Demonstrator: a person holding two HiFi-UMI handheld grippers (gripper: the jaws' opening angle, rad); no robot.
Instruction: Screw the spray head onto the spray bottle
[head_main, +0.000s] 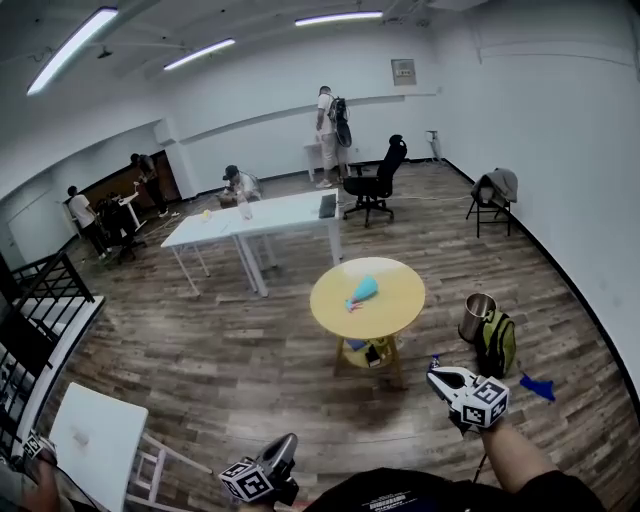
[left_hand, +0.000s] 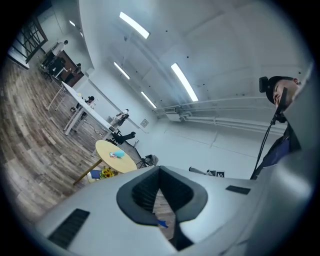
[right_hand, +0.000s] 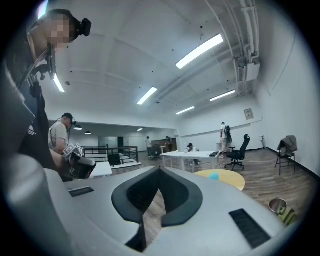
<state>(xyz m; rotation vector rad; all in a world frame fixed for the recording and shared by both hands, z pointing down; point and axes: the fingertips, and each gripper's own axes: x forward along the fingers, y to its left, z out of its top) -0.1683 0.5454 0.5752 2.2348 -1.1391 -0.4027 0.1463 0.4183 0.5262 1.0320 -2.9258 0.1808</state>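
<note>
left gripper (head_main: 289, 442) and right gripper (head_main: 434, 376) both clenched on nothing, well apart from the teal spray bottle (head_main: 363, 291) lying on its side on the round yellow counter (head_main: 402, 300).

Counts:
- Claws: 2, left claw (head_main: 287, 444) and right claw (head_main: 436, 376).
- Desks: 3, round yellow desk (head_main: 398, 302), long white desk (head_main: 280, 213) (may be two joined, can't tell), small white desk (head_main: 100, 440).
- Teal bottle (head_main: 364, 291): 1.
- Chairs: 2, black office chair (head_main: 376, 180) and folding chair (head_main: 492, 198).
- Ceiling light strips (head_main: 70, 48): 3.
- People across the room: 4, standing person (head_main: 328, 125), seated person (head_main: 239, 185), two people far left (head_main: 80, 213).
- Metal cup (head_main: 477, 317): 1.
- Green backpack (head_main: 497, 344): 1.
</note>
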